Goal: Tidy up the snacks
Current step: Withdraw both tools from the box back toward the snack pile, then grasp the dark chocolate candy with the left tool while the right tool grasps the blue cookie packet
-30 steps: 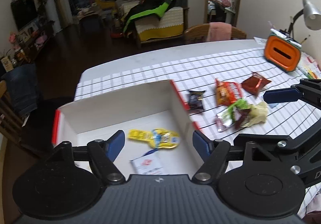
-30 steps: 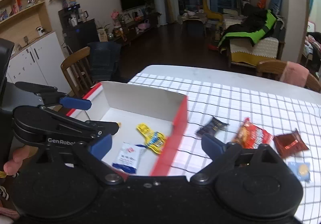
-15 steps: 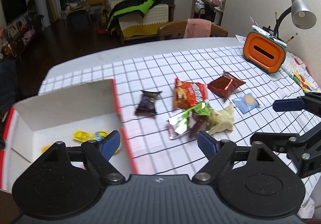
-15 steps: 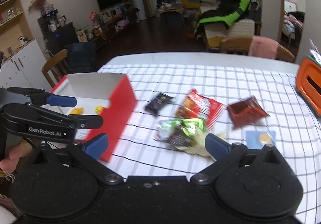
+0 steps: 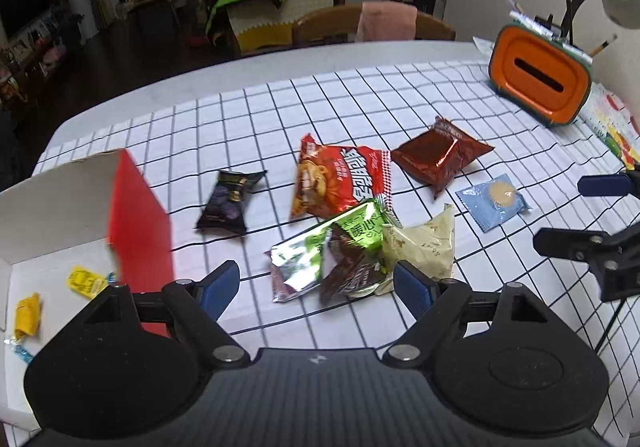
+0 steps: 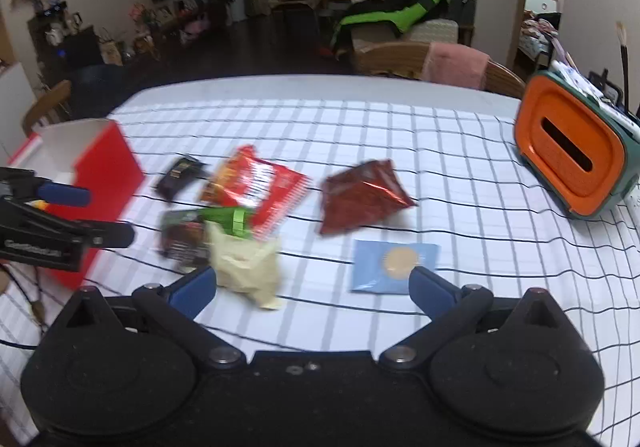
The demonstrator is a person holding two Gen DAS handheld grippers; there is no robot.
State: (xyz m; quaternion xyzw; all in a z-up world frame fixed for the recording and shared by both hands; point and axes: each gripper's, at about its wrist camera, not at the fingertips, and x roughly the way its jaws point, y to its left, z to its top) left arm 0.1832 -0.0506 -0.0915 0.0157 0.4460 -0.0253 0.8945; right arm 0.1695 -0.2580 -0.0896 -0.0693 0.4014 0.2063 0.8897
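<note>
Left wrist: left gripper jaws wide, empty, green packet between them. Right gripper wide, empty, beige packet by its left pad.

green foil packet — Chinese characters 暖心, red snack bag — lettering unreadable

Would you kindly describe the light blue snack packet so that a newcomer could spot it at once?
Start at the upright orange box with a dark slot on the far right of the white grid-patterned tablecloth. Nearer the camera lies the shiny dark red foil pouch, and just beside it the flat light blue square packet. It alone shows a round tan biscuit on its front.
</note>
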